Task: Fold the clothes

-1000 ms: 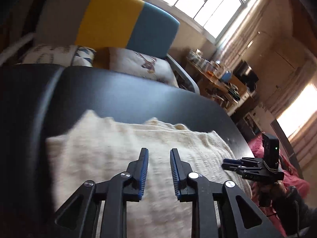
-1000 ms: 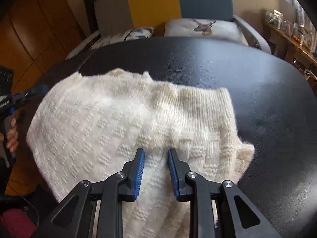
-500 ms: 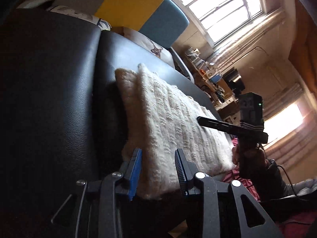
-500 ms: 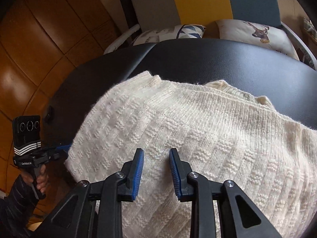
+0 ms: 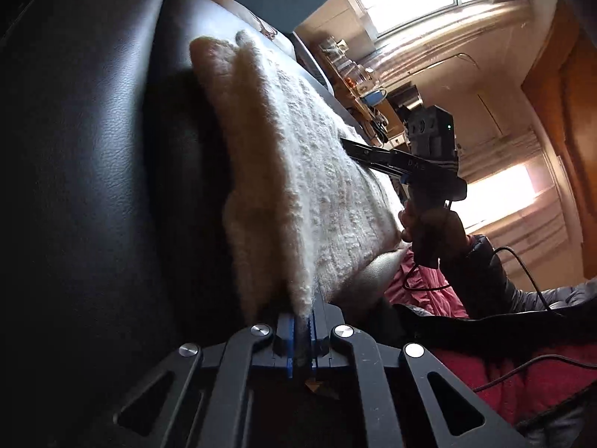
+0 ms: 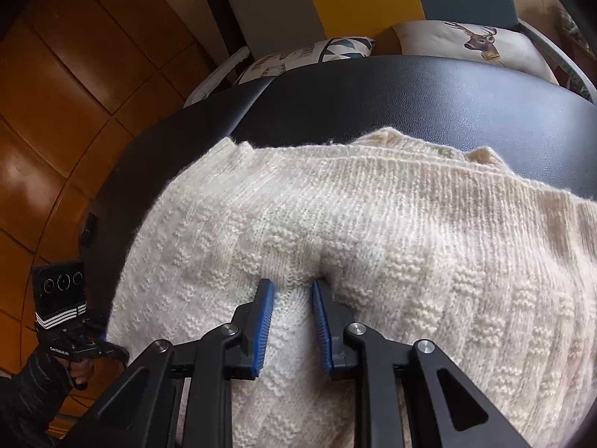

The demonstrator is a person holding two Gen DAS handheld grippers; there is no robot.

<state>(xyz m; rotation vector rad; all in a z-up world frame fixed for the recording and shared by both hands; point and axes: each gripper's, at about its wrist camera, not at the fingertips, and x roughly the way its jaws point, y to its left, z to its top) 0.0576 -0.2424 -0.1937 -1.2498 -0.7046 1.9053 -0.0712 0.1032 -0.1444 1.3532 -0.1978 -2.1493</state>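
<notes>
The left gripper (image 5: 300, 330) is clamped tight on the near edge of the sweater (image 5: 298, 171), both blue pads pinching the fuzzy corner where 2 layers meet. The right gripper (image 6: 293, 321) points steeply down into the middle of the sweater (image 6: 354, 242), its jaws closing with a ridge of knit bunched between the pads, which do not look fully pressed on it yet.

The sweater is a thick cream knit, lying partly folded on a black padded desk (image 6: 410, 93); its near edge reaches the desk's front rim. It looks soft, light and floppy, with a stretchy weave that should sag and drag once lifted. The fuzzy wool probably grips the ribbed pads well, so slipping seems unlikely, but a pinch taken mid-panel may catch only the top layer. Edges and corners, held through both layers, seem the safer places to hold.
</notes>
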